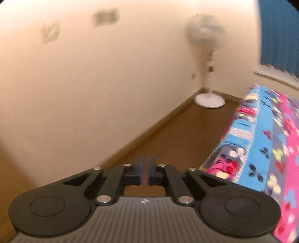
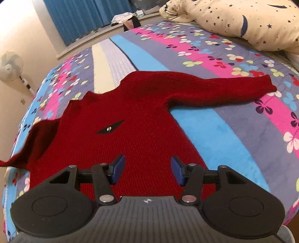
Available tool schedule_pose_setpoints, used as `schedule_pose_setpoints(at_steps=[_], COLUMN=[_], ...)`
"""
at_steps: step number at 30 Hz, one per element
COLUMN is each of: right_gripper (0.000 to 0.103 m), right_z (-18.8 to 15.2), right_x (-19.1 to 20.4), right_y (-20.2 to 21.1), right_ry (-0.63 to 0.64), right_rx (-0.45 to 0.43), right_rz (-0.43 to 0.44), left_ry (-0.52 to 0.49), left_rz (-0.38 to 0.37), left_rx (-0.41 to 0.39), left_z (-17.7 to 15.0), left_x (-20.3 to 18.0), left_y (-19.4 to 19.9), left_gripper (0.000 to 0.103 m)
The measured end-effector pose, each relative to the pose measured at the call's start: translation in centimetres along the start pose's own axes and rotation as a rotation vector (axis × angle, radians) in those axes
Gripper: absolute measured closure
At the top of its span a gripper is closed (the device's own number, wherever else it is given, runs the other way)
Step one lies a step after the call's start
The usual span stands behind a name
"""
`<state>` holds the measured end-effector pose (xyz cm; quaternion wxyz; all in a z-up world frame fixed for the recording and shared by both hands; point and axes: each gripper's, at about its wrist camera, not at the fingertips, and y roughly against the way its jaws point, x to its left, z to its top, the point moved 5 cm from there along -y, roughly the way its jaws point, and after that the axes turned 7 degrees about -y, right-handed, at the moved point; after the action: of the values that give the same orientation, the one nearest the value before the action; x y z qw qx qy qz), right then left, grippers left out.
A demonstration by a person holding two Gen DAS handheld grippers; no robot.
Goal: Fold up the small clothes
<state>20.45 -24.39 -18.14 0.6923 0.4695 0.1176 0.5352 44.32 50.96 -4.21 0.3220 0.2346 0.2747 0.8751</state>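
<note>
So the red knit sweater (image 2: 130,119) is lying flat on the bed (image 2: 233,130), which has a bright striped cover with little clover flowers all over it. The right gripper (image 2: 147,170) hangs over the bottom part of the sweater, its blue-padded fingers (image 2: 119,168) spread apart with nothing but red knit showing in the gap between them; they're not pinching anything. Ahead of those fingers there's a small black diamond patch with a metal stud (image 2: 109,129) on the sweater's chest. Further ahead and off to the right, one sleeve (image 2: 224,87) stretches straight out across the bed cover, while the other sleeve (image 2: 31,145) sits to the left of the fingers, looking rumpled and a bit blurry. Way beyond the fingers, a star-print pillow (image 2: 243,24) sits at the far right of the bed, and blue curtains (image 2: 84,16) hang at the back. The left gripper (image 1: 145,171) is pointed away from the sweater altogether, its fingers (image 1: 138,172) pressed nearly together with just a sliver of gap and nothing in it. Past them is brown floor (image 1: 168,134) and a plain wall, a white standing fan (image 1: 207,56) in the corner ahead, and the bed's edge off to the right.
</note>
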Motion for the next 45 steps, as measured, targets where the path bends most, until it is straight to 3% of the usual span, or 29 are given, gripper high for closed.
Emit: schedule_pose_setpoints(at_steps=[3, 4, 5, 7, 11, 15, 19, 23, 25, 27, 29, 34, 37, 40, 43, 45], right_gripper=[0.047, 0.047, 0.047, 0.047, 0.047, 0.046, 0.046, 0.046, 0.046, 0.046, 0.046, 0.046, 0.046, 0.046, 0.043, 0.041], right_z=[-0.3, -0.3, -0.4, -0.6, -1.1, -1.4, -1.6, -2.3, -2.4, -2.2, -2.0, -1.8, -2.0, -1.7, -0.8, -0.4], right_x=[-0.2, -0.3, -0.4, -0.3, 0.3, 0.7, 0.5, 1.1, 1.4, 1.4, 1.0, -0.2, -1.0, -1.6, -2.2, -2.9], right_y=[-0.1, -0.3, -0.6, -1.2, -1.9, -2.3, -3.2, -3.8, -3.9, -4.1, -4.3, -4.6, -4.9, -5.2, -5.7, -6.3], right_ry=[0.007, 0.003, -0.002, -0.012, 0.003, 0.031, 0.006, 0.011, 0.023, 0.033, 0.031, 0.011, 0.000, -0.006, -0.021, -0.042], right_rx=[0.018, 0.022, 0.029, 0.051, 0.062, 0.061, 0.085, 0.106, 0.109, 0.109, 0.106, 0.092, 0.093, 0.100, 0.077, 0.072], right_rz=[-0.012, -0.016, -0.022, -0.025, -0.016, -0.019, -0.028, -0.019, -0.014, -0.016, -0.023, -0.024, -0.037, -0.038, -0.033, -0.030], left_ry=[0.050, 0.029, -0.010, -0.095, -0.218, -0.320, -0.426, -0.453, -0.454, -0.394, -0.339, -0.281, -0.284, -0.233, -0.149, -0.152], left_rz=[-0.070, -0.098, -0.121, -0.174, -0.332, -0.432, -0.436, -0.342, -0.264, -0.202, -0.148, -0.100, -0.006, -0.024, -0.128, -0.218], left_rx=[0.067, 0.065, 0.060, 0.077, 0.202, 0.244, 0.241, 0.249, 0.230, 0.198, 0.167, 0.091, 0.107, 0.173, 0.265, 0.287], left_z=[-1.8, -2.9, -4.5, -7.2, -14.5, -20.4, -24.6, -27.2, -27.6, -26.3, -23.4, -14.8, -13.1, -14.2, -16.8, -18.9], left_x=[0.3, -0.1, -0.6, -2.5, -5.8, -8.0, -12.0, -14.6, -14.7, -14.2, -13.4, -14.6, -16.1, -16.1, -15.1, -14.8], left_y=[-1.6, -1.7, -1.6, -1.4, -0.6, 1.7, 2.0, 0.8, -0.2, -1.0, -2.0, -4.9, -6.6, -7.2, -6.5, -4.9], left_gripper=[0.048, 0.028, 0.018, 0.017, 0.017, 0.017, 0.017, 0.017, 0.009, 0.011, 0.018, 0.013, 0.013, 0.012, 0.012, 0.013])
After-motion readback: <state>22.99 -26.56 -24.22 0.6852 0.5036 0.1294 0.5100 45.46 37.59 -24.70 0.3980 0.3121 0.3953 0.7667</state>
